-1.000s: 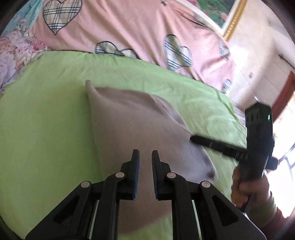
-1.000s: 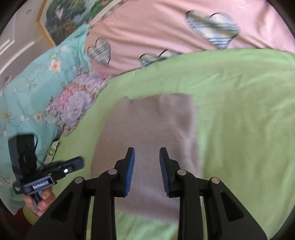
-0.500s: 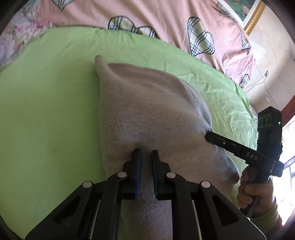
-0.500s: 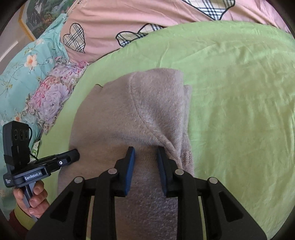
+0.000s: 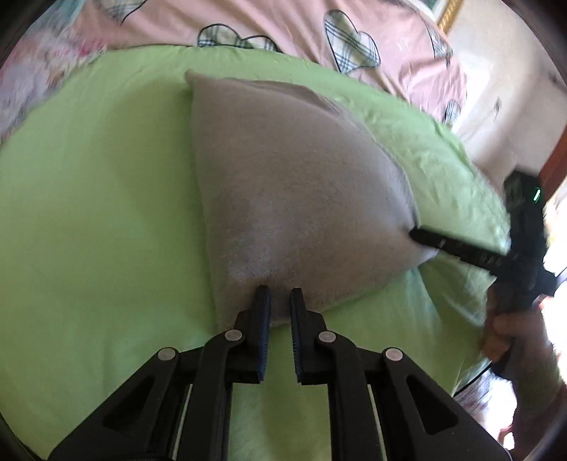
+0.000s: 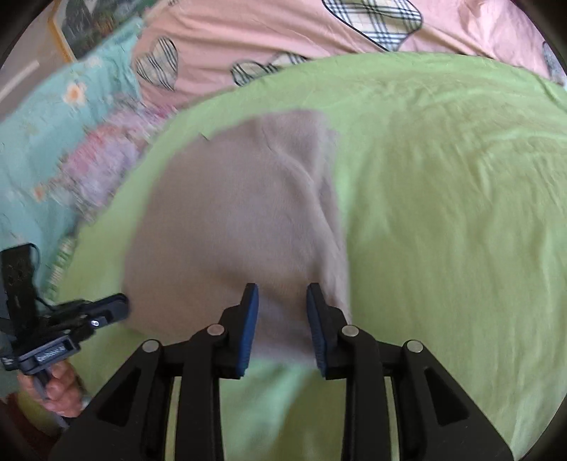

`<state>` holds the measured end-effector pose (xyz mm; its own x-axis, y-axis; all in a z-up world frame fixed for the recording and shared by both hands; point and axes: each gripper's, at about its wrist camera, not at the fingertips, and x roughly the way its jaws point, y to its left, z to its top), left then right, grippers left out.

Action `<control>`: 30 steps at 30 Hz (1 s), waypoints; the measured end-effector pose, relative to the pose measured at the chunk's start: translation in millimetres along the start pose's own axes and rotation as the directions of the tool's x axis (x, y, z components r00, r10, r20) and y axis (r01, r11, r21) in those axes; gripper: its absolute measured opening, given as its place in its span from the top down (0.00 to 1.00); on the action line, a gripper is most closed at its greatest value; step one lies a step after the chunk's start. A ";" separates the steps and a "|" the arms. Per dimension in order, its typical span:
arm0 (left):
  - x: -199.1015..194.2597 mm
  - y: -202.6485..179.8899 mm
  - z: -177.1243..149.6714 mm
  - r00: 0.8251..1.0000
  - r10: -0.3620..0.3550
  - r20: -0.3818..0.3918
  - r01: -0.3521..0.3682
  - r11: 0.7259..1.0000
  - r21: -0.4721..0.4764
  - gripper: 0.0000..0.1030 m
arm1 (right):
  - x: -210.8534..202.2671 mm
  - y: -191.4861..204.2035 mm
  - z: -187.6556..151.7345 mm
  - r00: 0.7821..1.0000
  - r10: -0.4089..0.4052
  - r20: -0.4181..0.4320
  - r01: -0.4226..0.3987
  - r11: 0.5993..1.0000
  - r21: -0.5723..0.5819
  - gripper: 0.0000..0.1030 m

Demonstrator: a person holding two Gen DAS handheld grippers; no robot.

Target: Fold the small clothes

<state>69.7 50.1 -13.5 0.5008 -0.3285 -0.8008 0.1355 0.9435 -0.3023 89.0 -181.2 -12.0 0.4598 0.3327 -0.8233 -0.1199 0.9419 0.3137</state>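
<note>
From the left wrist, the grey knit garment (image 5: 294,198) lies straight ahead of the left claw (image 5: 280,301) on the green bed sheet (image 5: 88,220), its long axis running away from the claw toward the far corner near the pink heart-print quilt (image 5: 283,21). The left claw is pressed nearly together, pinching the garment's near hem, so the cloth rises a little off the sheet at that point. To the right, the right claw (image 5: 418,235) meets the garment's right-hand corner, a hand (image 5: 510,337) gripping its handle; both claws sit on the same near edge, so carrying that edge toward the far one looks like the coming fold. From the right wrist, the garment (image 6: 241,220) again lies directly ahead, lengthwise away from the right claw (image 6: 281,301), with a doubled strip along its right side. Here the jaws have just been opening slightly and stand somewhat apart with the near hem between them; whether the pads press on it I cannot tell. The left claw (image 6: 117,305) reaches the garment's left corner. Beyond the sheet are a turquoise floral pillow (image 6: 53,142), the quilt and a framed picture (image 6: 92,25).
</note>
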 end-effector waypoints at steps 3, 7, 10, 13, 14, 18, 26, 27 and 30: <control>-0.4 -0.1 1.8 1.000 0.001 -0.002 -0.001 1.000 -0.012 0.90 | 5.2 -11.1 -4.4 0.999 0.025 0.028 -0.026 0.999 0.041 0.71; -3.1 -2.2 -2.7 1.000 0.018 0.011 -0.018 1.000 -0.023 0.90 | 6.9 -3.4 -3.6 0.999 -0.014 0.038 0.014 1.000 0.005 0.71; -7.0 -9.2 -7.2 0.998 0.053 0.015 -0.053 0.999 -0.012 0.90 | 3.5 -3.7 -6.7 0.999 -0.013 0.048 0.013 1.000 0.016 0.71; -13.8 -13.3 -12.0 0.996 0.084 0.018 -0.084 0.996 -0.007 0.86 | -2.2 -4.0 -11.0 0.999 -0.001 0.053 -0.001 0.999 0.041 0.71; -13.8 -12.2 -11.0 0.996 0.085 0.015 -0.085 0.996 -0.007 0.83 | -5.4 -3.3 -13.0 0.998 0.003 0.057 -0.006 0.999 0.044 0.70; -21.8 -18.5 -18.5 0.991 0.137 0.010 -0.137 0.991 0.009 0.67 | -16.9 2.6 -22.7 0.998 0.007 0.056 -0.010 0.999 0.049 0.64; -45.2 -23.8 -46.4 0.969 0.247 0.023 -0.248 0.969 0.026 0.46 | -41.8 20.4 -53.8 0.998 0.000 0.063 -0.001 1.000 0.016 0.56; -47.0 -22.6 -48.5 0.965 0.261 0.024 -0.261 0.965 0.029 0.41 | -42.5 20.8 -56.5 0.998 -0.004 0.062 0.003 1.000 0.014 0.56; -55.0 -21.9 -53.9 0.944 0.326 0.040 -0.328 0.943 0.051 0.33 | -48.9 25.1 -67.6 0.998 -0.020 0.062 0.019 1.000 0.018 0.54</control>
<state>-6.8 45.2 9.3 0.5516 -0.0006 -0.8341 0.0073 1.0000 0.0042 4.0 -170.7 4.1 0.5161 0.3099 -0.7985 -0.0951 0.9472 0.3061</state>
